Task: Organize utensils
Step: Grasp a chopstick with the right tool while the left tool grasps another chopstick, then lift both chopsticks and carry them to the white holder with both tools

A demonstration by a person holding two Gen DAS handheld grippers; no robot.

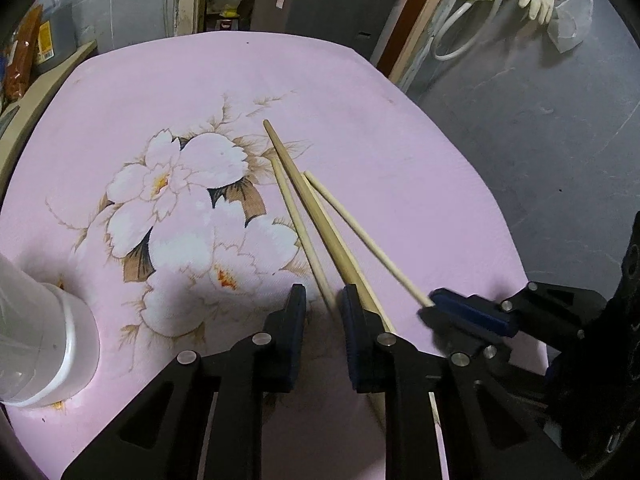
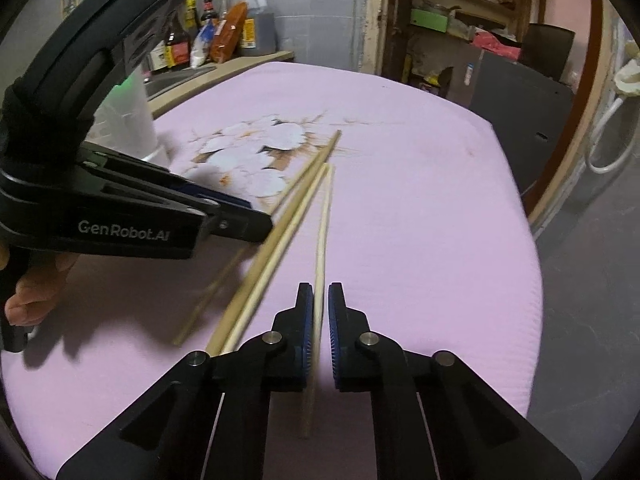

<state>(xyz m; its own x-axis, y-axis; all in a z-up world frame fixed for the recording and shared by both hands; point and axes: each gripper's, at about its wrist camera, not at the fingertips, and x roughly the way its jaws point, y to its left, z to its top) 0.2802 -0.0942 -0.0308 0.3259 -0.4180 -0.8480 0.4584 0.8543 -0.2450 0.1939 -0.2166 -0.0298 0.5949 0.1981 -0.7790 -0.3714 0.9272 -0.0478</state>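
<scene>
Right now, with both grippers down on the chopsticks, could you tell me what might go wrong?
1. The right gripper pinches the pale chopstick near one end, so it may pivot or slip when lifted.
2. The left gripper straddles a thin chopstick with a thicker chopstick right beside its finger; lifting could knock that one away.
3. The grippers sit close together and could collide.

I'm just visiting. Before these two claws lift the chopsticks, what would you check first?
1. Right gripper closed on the pale chopstick: ok.
2. Left gripper clamped on the thin chopstick: not ok, jaws stand apart around it.
3. Grippers apart from each other: ok.
4. Darker chopstick free of the left gripper: cannot tell, it passes behind one finger.
5. White container opening free: cannot tell.
</scene>
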